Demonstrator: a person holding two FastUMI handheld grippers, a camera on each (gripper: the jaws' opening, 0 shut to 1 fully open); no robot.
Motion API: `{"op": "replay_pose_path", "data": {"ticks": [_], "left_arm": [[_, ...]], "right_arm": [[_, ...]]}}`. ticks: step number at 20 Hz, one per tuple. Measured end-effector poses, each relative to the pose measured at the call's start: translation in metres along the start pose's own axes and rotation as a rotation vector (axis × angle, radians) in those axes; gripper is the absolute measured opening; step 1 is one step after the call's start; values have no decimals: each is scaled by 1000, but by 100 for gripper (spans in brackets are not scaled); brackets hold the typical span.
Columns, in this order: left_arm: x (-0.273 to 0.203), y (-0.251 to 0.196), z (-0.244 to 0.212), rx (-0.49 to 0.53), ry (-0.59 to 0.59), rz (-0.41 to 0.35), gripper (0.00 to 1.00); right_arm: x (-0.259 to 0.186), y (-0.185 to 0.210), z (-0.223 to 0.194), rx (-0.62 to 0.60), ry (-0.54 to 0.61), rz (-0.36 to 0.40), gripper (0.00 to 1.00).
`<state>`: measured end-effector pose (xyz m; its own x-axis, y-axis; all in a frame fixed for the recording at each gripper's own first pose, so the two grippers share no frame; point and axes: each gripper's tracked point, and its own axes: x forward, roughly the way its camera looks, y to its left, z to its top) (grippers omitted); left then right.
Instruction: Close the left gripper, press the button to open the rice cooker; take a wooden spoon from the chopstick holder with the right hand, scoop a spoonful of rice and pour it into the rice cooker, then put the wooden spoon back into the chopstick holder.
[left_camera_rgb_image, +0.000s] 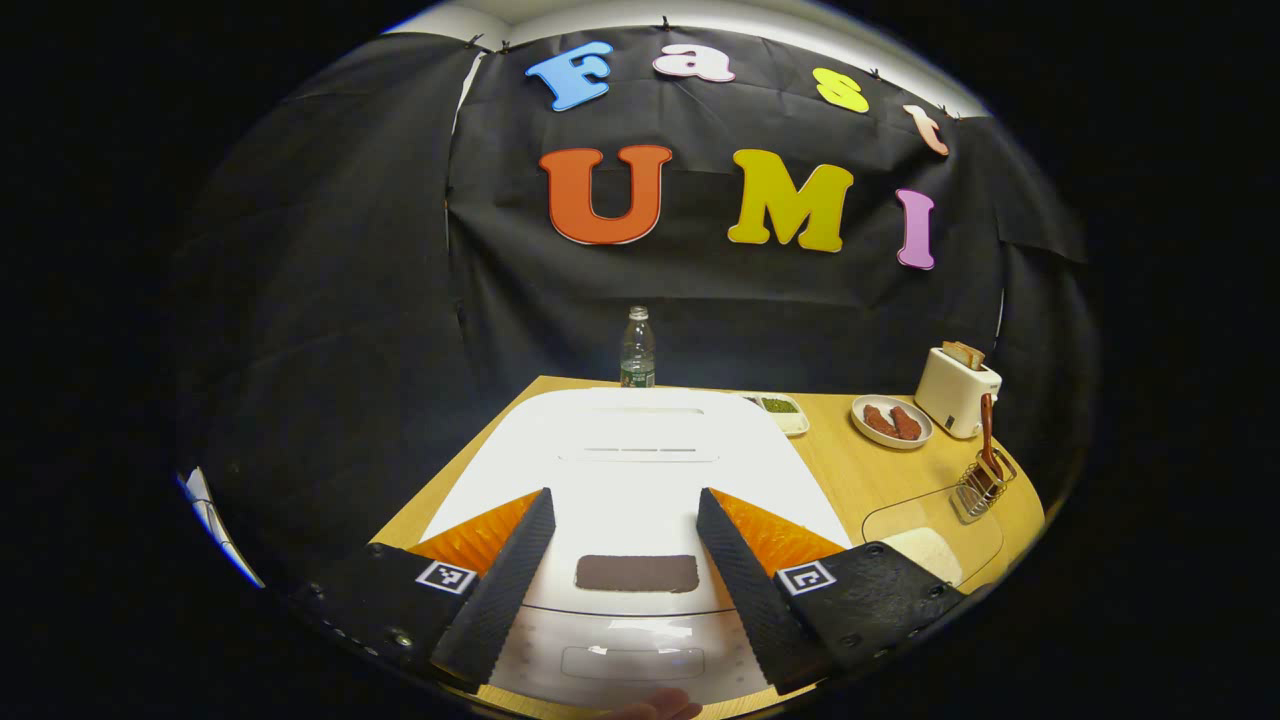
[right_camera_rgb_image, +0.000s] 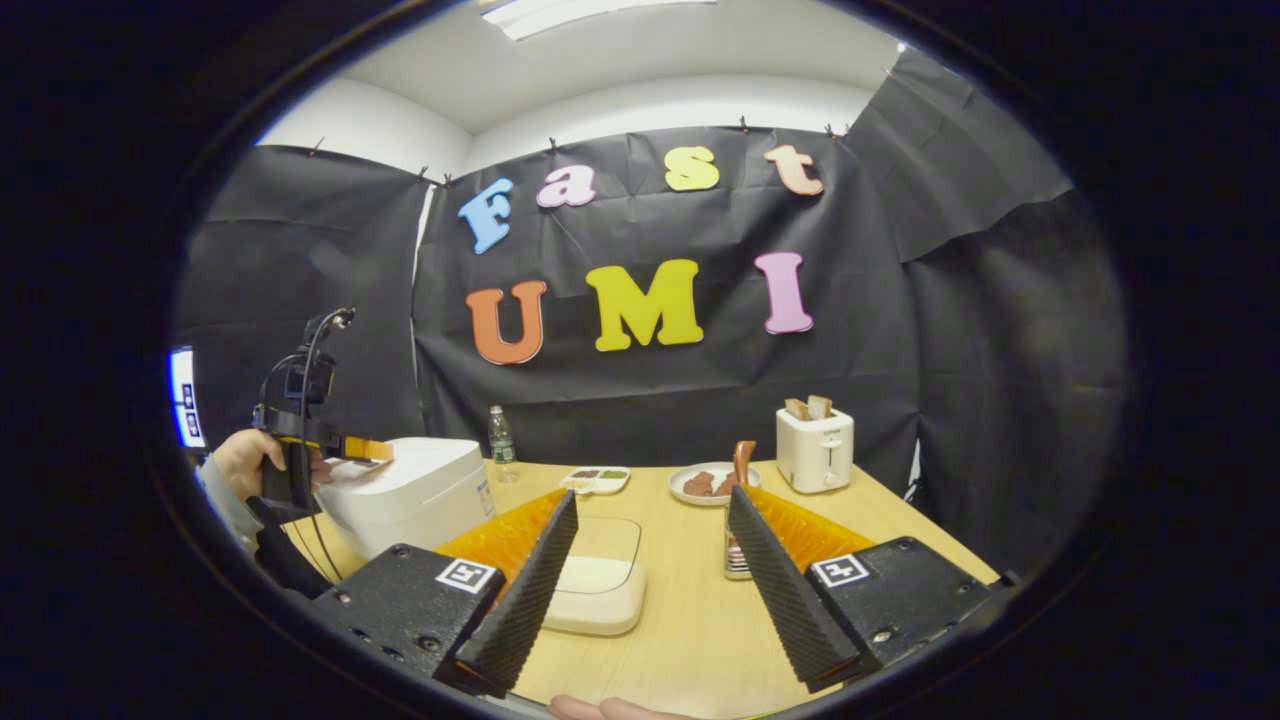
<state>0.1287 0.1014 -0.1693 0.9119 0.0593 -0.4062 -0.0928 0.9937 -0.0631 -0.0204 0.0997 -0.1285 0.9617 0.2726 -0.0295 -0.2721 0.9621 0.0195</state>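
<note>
The white rice cooker (left_camera_rgb_image: 625, 460) lies right under my left gripper (left_camera_rgb_image: 622, 505), lid down, with a dark panel (left_camera_rgb_image: 637, 572) and its button (left_camera_rgb_image: 632, 661) near the front edge. That gripper is open, its fingers spread above the lid. In the right gripper view the rice cooker (right_camera_rgb_image: 410, 495) stands at the left, and a hand holds the left gripper (right_camera_rgb_image: 345, 448) over it. My right gripper (right_camera_rgb_image: 652, 510) is open above the table. The wooden spoon (right_camera_rgb_image: 742, 462) stands in the wire chopstick holder (right_camera_rgb_image: 736, 558) just ahead of it. The clear rice container (right_camera_rgb_image: 600, 580) holds white rice.
A water bottle (left_camera_rgb_image: 637, 348) stands at the back of the wooden table (right_camera_rgb_image: 690, 620). A plate of reddish food (right_camera_rgb_image: 705, 483), a small white dish (right_camera_rgb_image: 596, 478) and a white toaster (right_camera_rgb_image: 815, 448) with bread line the far side. Black cloth walls close in the booth.
</note>
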Motion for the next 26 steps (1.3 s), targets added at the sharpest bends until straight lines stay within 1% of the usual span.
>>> {"op": "replay_pose_path", "data": {"ticks": [2,5,9,12,14,17,21,24,26], "left_arm": [[4,3,-2,-21,4,10,93],[0,7,-3,-21,26,36,93],[-15,2,3,-80,27,24,92],[-45,-5,20,-110,-73,11,93],[-70,-10,30,-106,-145,2,92],[-116,-21,37,-64,-221,-22,92],[-185,-37,49,-58,-355,-55,93],[-237,-48,51,-26,-474,-54,93],[-266,-59,41,10,-502,-53,94]], "right_arm": [[-9,-5,5,-14,-20,-12,99],[-14,-16,6,-21,-27,-36,99],[-16,-19,2,-9,-7,-40,99],[-16,-20,5,-12,-5,-43,99],[-16,-19,11,-26,-12,-46,99],[-22,-21,18,-35,-25,-64,99],[-38,-19,33,-24,-43,-77,99],[-54,-19,47,-16,-75,-87,99],[-65,-16,59,-25,-97,-93,99]]}}
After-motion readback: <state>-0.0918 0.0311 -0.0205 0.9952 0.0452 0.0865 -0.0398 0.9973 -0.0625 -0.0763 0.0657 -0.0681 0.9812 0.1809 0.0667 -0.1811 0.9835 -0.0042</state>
